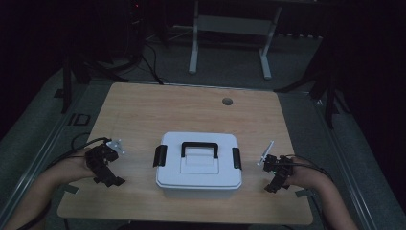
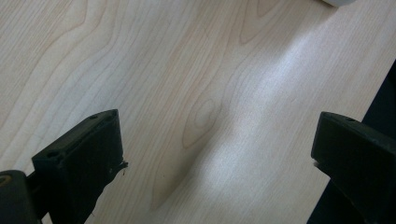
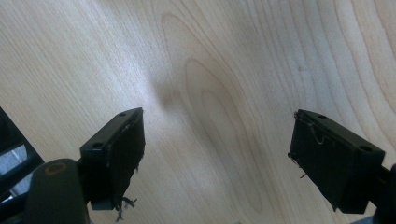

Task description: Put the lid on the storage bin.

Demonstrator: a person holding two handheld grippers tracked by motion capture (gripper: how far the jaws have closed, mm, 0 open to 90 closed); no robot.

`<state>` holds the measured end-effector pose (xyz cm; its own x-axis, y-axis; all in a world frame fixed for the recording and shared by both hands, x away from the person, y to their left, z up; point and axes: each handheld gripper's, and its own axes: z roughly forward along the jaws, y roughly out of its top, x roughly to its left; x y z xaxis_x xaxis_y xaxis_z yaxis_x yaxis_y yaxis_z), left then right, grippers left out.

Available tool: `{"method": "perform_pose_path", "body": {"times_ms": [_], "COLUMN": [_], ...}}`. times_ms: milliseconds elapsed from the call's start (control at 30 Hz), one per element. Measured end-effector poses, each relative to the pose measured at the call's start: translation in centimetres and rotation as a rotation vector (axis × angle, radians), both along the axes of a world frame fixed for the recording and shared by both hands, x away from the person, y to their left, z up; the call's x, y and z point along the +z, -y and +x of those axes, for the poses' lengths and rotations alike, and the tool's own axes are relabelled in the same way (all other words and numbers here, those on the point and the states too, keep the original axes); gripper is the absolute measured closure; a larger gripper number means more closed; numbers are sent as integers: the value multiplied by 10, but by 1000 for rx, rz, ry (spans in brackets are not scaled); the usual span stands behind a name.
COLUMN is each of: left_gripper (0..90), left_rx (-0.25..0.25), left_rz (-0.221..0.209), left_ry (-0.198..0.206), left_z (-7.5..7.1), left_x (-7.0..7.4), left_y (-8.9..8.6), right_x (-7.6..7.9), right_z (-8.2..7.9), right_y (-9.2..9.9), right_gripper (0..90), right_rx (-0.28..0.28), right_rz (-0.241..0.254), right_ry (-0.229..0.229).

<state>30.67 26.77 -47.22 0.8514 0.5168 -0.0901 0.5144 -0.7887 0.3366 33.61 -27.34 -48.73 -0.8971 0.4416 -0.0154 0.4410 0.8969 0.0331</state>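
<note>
A white lidded box (image 1: 198, 165) with a black carry handle (image 1: 199, 148) and a black latch on each end, left latch (image 1: 160, 155) and right latch (image 1: 236, 158), stands on the wooden table (image 1: 191, 110), near its front edge. My left gripper (image 1: 111, 181) rests low over the table to the left of the box, apart from it. My right gripper (image 1: 274, 187) sits to the right of the box, also apart. In the left gripper view the left gripper (image 2: 215, 154) has its jaws wide with bare wood between them. The right gripper (image 3: 217, 158) stands likewise open over bare wood.
A round cable hole (image 1: 227, 101) sits in the table near its far edge. Behind the table stands a white desk frame (image 1: 230, 28) on grey floor, with dark stands at both sides. A white corner of the box (image 2: 337, 2) shows at the top of the left gripper view.
</note>
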Motion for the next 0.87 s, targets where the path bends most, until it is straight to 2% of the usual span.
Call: {"method": "perform_pose_path", "body": {"times_ms": [67,267,467,733,867], "left_gripper": [19,19,19,19,19], "left_rx": [11,39,65,85,89], "left_rz": [-14,-7,-36,-34,-28], "left_ry": [0,-20,6,-4,-12], "left_z": [-1,-3,-9,-15,-13], "left_x": [-4,-15,-17,-24,-28], "left_y": [-4,-16,-27,-35,-37], "right_x": [-1,1,2,1,0], "right_z": [-1,-3,-3,-2,-2], "right_y": [2,7,11,12,12], "right_gripper": [167,160,148,146,149], "right_rx": [-5,-20,-22,-22,-3], "right_rz": [17,79,76,68,46], "right_ry": [10,32,59,67,76]}}
